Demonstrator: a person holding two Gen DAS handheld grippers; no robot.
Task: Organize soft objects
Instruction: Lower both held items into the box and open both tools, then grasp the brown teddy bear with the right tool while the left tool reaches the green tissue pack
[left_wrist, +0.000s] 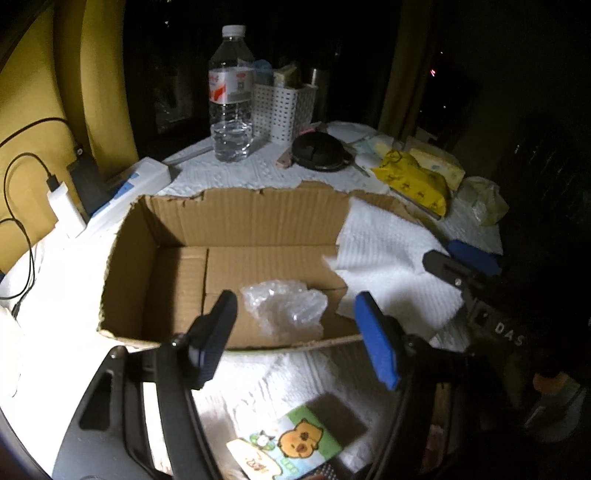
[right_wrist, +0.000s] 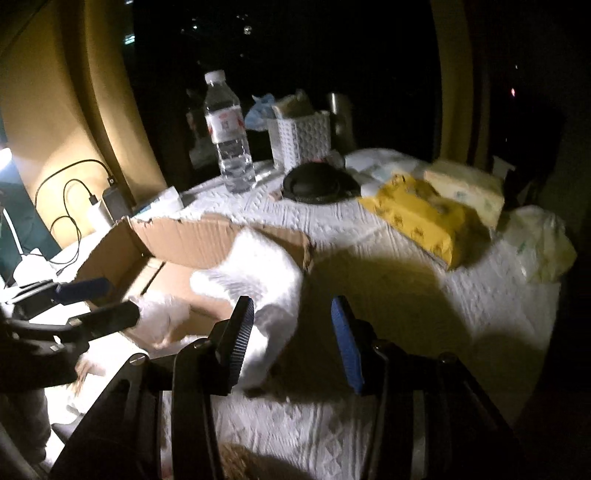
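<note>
Left wrist view: a white quilted paper towel (left_wrist: 388, 254) is draped over the right wall of the open brown cardboard box (left_wrist: 236, 218), part of it hanging inside and part spread on the table (left_wrist: 229, 170) to the box's right; it lies ahead and to the right of the left gripper (left_wrist: 295, 325), whose jaws stand apart and empty above the box's near wall. A crumpled clear bubble-wrap wad (left_wrist: 284, 306) sits on the box floor just beyond those jaws, nearly centred between them. In the right wrist view the towel (right_wrist: 266, 266) lies just ahead and left of the right gripper (right_wrist: 291, 343), its jaws likewise apart with nothing between them. The right hand looks nearer the towel, the left nearer the wad. Farther off, a yellow soft tissue pack (left_wrist: 413, 181) rests near the table's far right edge.
</note>
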